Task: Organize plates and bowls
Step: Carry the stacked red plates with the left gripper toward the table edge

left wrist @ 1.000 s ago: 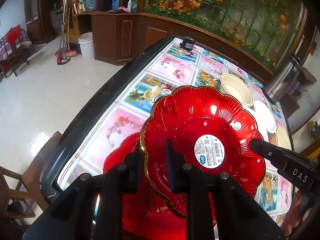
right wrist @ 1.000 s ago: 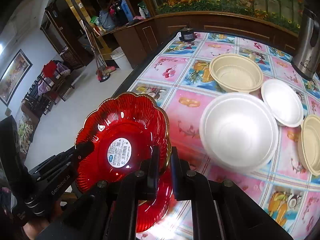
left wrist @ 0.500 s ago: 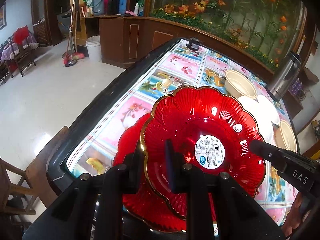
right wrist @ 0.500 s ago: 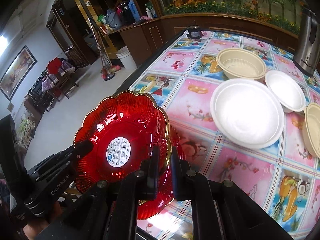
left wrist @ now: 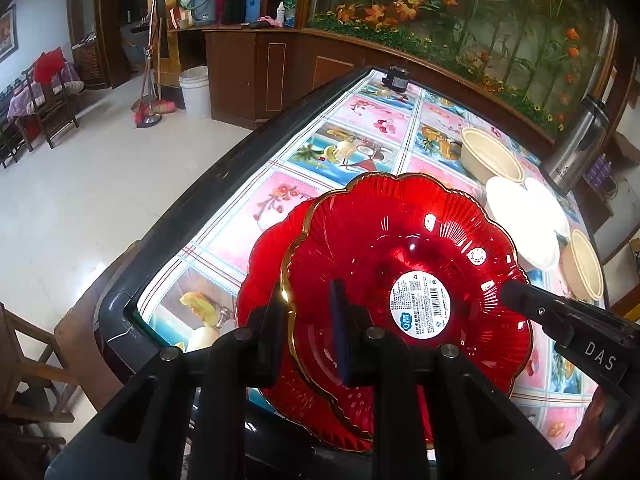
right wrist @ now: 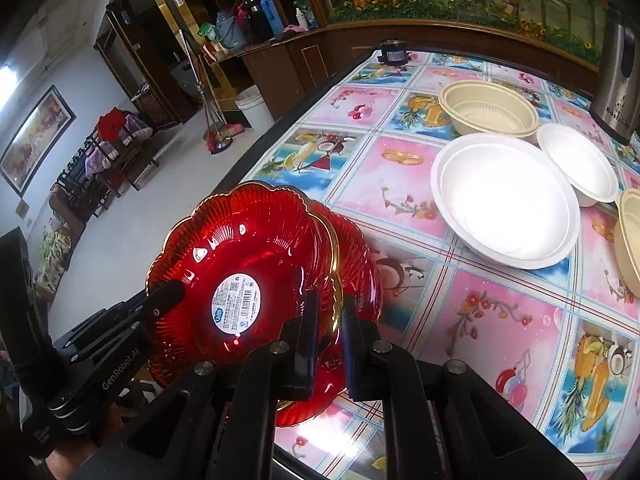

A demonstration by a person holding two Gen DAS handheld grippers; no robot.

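A red glass plate [left wrist: 400,248] with a gold scalloped rim and a white barcode sticker hangs between both grippers. My left gripper [left wrist: 308,328] is shut on its near-left rim, and my right gripper [right wrist: 330,320] is shut on the opposite rim. Each wrist view shows the other gripper's tip pinching the far side: the right gripper [left wrist: 516,292] and the left gripper [right wrist: 172,292]. Just below the held plate [right wrist: 248,248], a second red plate [left wrist: 264,264] lies on the table by the near corner. It is offset a little and mostly covered.
Further along the fruit-patterned tablecloth [right wrist: 500,320] stand a large white bowl [right wrist: 504,200], a small white bowl [right wrist: 576,160], a beige bowl [right wrist: 488,108] and another beige bowl [right wrist: 628,240]. A steel kettle [right wrist: 616,80] stands behind them. The dark table edge [left wrist: 200,200] and a wooden chair [left wrist: 24,352] are at left.
Both grippers have carried the held plate down and back toward the table's near corner. It now hangs closer over the second red plate.
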